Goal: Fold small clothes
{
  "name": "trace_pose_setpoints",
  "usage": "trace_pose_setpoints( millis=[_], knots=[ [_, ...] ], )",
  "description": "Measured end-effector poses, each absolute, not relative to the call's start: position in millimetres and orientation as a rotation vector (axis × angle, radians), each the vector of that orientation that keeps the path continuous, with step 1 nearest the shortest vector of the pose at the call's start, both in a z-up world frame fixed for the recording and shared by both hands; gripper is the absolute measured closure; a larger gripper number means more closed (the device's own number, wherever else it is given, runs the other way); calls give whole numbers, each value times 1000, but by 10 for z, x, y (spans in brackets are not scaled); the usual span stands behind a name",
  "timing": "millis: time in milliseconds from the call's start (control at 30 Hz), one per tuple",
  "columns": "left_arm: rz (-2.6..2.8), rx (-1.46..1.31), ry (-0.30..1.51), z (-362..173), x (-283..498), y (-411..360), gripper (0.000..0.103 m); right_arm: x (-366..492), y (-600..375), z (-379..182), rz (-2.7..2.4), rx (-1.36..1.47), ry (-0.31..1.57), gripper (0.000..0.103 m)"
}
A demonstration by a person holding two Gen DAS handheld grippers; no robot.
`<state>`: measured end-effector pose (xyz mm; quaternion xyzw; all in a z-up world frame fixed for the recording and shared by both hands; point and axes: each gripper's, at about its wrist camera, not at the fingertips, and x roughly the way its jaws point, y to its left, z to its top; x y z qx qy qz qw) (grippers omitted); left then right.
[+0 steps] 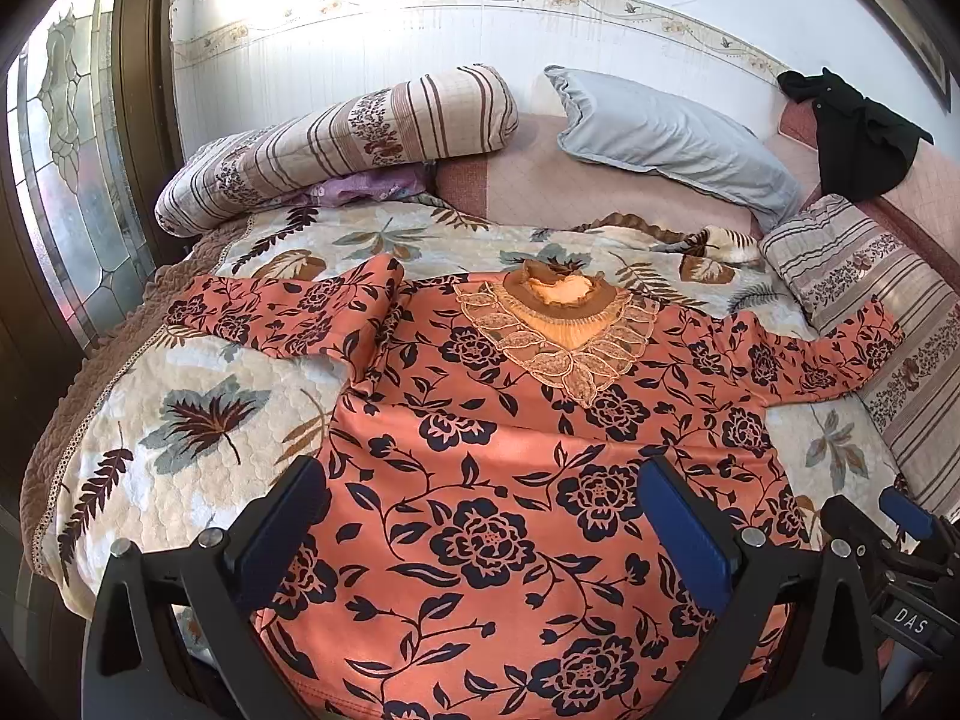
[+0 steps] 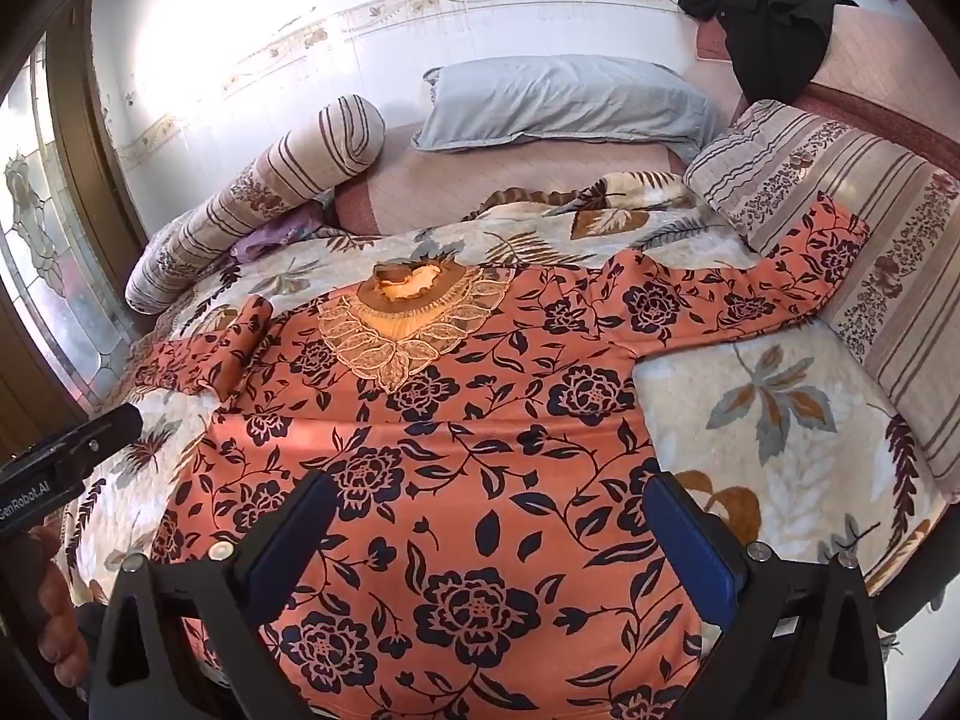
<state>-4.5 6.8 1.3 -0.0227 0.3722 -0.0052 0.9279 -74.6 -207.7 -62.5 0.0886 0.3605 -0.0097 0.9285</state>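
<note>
From the left wrist view, we saw the orange flowered top (image 1: 480, 450) spread flat on the bed (image 1: 198, 408), collar away from us, its left sleeve already bunched. Our left gripper (image 1: 480, 534) hovered over the hem, fingers wide apart and empty. We judged the slick cloth could slide or crease if pinched in one layer. The right gripper (image 1: 900, 546) beside it read "DAS". From the right wrist view, the right gripper (image 2: 486, 540) was likewise spread and empty; the left gripper (image 2: 66, 456) read "GenRobot.AI".
</note>
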Motion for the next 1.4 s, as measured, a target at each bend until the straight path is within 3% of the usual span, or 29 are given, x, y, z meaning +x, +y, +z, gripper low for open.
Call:
trace_pose_setpoints(
  millis=[1400],
  knots=[
    [-11,-47,768,-39,1,92,0,-666,-2017,-602,-4,176,741,0]
  ],
)
